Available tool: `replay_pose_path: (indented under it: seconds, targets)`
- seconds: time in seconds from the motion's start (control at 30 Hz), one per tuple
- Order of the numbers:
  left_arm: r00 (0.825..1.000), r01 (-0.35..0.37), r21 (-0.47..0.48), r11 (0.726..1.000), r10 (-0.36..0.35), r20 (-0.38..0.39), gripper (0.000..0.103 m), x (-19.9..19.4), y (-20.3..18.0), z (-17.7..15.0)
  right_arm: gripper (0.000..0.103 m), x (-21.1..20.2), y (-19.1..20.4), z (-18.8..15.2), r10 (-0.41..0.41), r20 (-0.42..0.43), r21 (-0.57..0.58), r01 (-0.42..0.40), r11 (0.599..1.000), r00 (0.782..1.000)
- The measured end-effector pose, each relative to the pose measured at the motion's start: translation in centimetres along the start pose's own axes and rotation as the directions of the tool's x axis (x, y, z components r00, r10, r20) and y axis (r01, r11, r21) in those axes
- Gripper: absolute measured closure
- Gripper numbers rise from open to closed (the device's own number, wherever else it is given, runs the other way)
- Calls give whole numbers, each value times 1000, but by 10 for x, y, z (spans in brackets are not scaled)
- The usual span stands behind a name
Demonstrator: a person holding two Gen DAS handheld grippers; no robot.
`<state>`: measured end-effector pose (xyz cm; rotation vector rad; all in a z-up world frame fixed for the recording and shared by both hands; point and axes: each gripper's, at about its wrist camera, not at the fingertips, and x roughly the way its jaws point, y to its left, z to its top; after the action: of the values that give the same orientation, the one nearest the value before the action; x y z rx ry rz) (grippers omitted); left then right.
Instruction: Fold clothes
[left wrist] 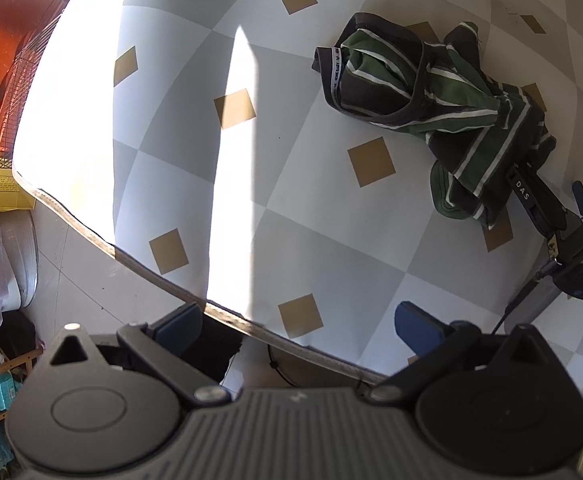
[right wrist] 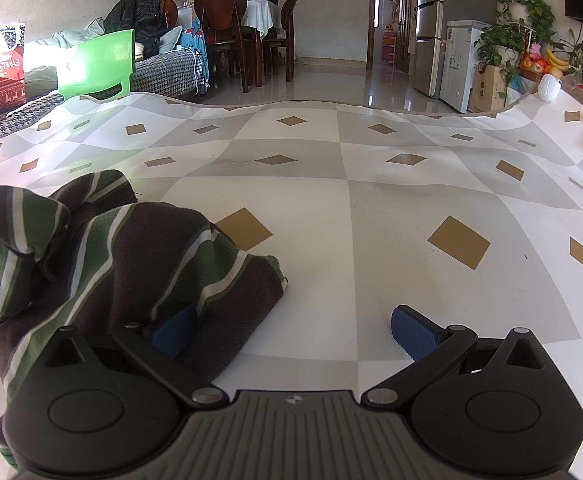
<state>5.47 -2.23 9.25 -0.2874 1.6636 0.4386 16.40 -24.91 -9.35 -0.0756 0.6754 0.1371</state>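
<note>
checkered tablecloth (right wrist: 351, 216) bears crumpled striped garment (right wrist: 123, 248); right gripper (right wrist: 291, 332) spread wide.

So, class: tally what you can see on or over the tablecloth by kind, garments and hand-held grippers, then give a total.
Striped garments: 1
Hand-held grippers: 2, the left hand-held gripper and the right hand-held gripper
Total: 3

1. The striped garment (right wrist: 123, 248) draped over my right hand-held gripper's (right wrist: 291, 332) left finger is soft matt knit cloth.
2. My fingertips (right wrist: 413, 330) carry blue textured pads.
3. The desk (right wrist: 371, 220) cover ahead looks smooth, faintly glossy.
</note>
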Motion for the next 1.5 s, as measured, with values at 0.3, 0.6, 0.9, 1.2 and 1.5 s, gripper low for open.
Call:
replay_pose_path:
  seconds: [0.3,0.6,0.9,1.2,1.5]
  targets:
    - [1000,12,-26,1000,-13,-27,0,32,18,-22,0,0,0,0,0,0,0,0,1000,1000]
    - [1000,4,-29,1000,-3,31,0,48,16,-30,0,0,0,0,0,0,0,0,1000,1000]
    - [992,-21,15,1000,19,126,0,65,1,-23,0,0,0,0,0,0,0,0,1000,1000]
    - [979,-6,35,999,-1,202,0,104,-17,2,0,0,0,0,0,0,0,0,1000,1000]
    - [931,-37,81,996,5,364,0,141,-37,7,0,0,0,0,0,0,0,0,1000,1000]
